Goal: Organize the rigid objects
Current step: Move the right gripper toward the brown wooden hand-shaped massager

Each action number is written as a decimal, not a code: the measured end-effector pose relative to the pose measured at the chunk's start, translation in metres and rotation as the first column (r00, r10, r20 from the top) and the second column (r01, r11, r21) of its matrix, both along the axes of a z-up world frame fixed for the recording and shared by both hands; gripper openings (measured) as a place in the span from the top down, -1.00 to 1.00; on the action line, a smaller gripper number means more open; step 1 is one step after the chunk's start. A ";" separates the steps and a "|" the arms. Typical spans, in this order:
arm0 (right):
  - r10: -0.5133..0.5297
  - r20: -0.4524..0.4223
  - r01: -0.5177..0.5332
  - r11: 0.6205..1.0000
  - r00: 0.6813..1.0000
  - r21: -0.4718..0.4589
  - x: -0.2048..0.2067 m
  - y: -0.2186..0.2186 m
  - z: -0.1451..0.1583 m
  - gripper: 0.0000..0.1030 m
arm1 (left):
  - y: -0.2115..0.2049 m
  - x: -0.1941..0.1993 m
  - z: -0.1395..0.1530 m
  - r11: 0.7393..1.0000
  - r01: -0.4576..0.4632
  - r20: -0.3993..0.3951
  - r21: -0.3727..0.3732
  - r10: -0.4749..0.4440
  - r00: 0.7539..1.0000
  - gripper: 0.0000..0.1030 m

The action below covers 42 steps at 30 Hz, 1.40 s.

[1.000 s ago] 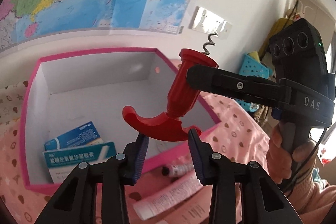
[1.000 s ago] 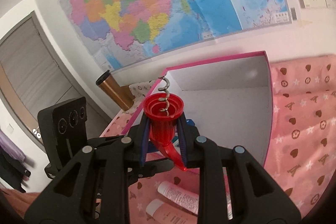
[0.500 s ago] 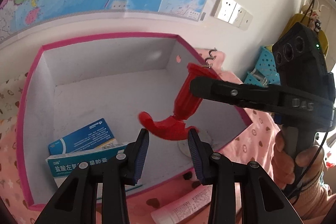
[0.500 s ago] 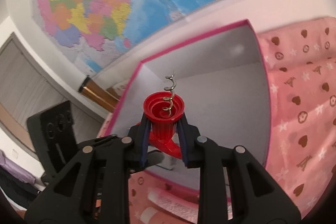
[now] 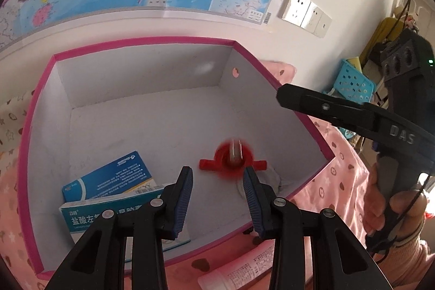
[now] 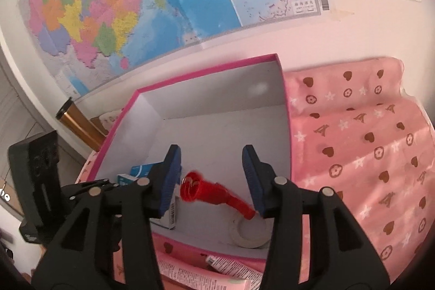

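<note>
A red corkscrew (image 5: 232,161) lies blurred inside the pink-rimmed white box (image 5: 141,41), near its front right corner. It also shows in the right wrist view (image 6: 214,192), below and between the fingers, apart from them. My right gripper (image 6: 212,175) is open and empty above the box (image 6: 206,69). My left gripper (image 5: 217,189) is open and empty over the box's front edge.
Two blue-and-white medicine boxes (image 5: 114,181) lie in the box's front left. A white tape roll (image 6: 248,233) lies by the corkscrew. A tube (image 5: 244,271) lies on the pink cloth (image 6: 367,154) in front of the box. A wall map hangs behind.
My right gripper opened and let go of the corkscrew, which dropped into the box. Both grippers moved further over the box.
</note>
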State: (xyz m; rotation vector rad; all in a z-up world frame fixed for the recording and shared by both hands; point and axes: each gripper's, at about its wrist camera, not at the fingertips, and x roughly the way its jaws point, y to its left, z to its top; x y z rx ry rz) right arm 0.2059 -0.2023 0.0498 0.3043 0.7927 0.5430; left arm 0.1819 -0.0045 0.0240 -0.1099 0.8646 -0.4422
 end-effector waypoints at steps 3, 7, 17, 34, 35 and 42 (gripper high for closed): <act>0.012 0.012 -0.012 1.000 1.000 -0.004 -0.005 -0.001 0.002 0.05 | -0.007 0.005 -0.004 1.000 0.006 -0.013 0.024 -0.006 1.000 0.25; 0.018 0.011 -0.018 1.000 1.000 0.005 -0.013 -0.007 0.000 0.04 | -0.010 0.009 -0.005 0.999 -0.002 -0.013 0.035 0.002 1.000 0.25; 0.040 0.026 -0.040 0.999 0.999 -0.005 -0.043 -0.029 -0.007 0.02 | 0.005 0.007 -0.006 0.987 -0.114 0.017 0.111 0.113 0.993 0.26; 0.116 -0.052 -0.119 0.992 0.992 -0.042 -0.115 -0.064 -0.059 -0.09 | 0.001 -0.107 0.010 0.998 0.049 0.135 -0.035 -0.043 0.990 0.20; 0.110 -0.076 -0.114 0.992 0.991 -0.045 -0.119 -0.067 -0.068 -0.09 | -0.005 -0.112 0.004 0.997 0.069 0.122 -0.037 -0.064 0.990 0.20; 0.071 -0.171 -0.077 0.997 0.983 -0.028 -0.149 -0.090 -0.098 -0.09 | -0.039 -0.151 -0.032 0.972 0.228 0.023 -0.051 -0.227 0.974 0.20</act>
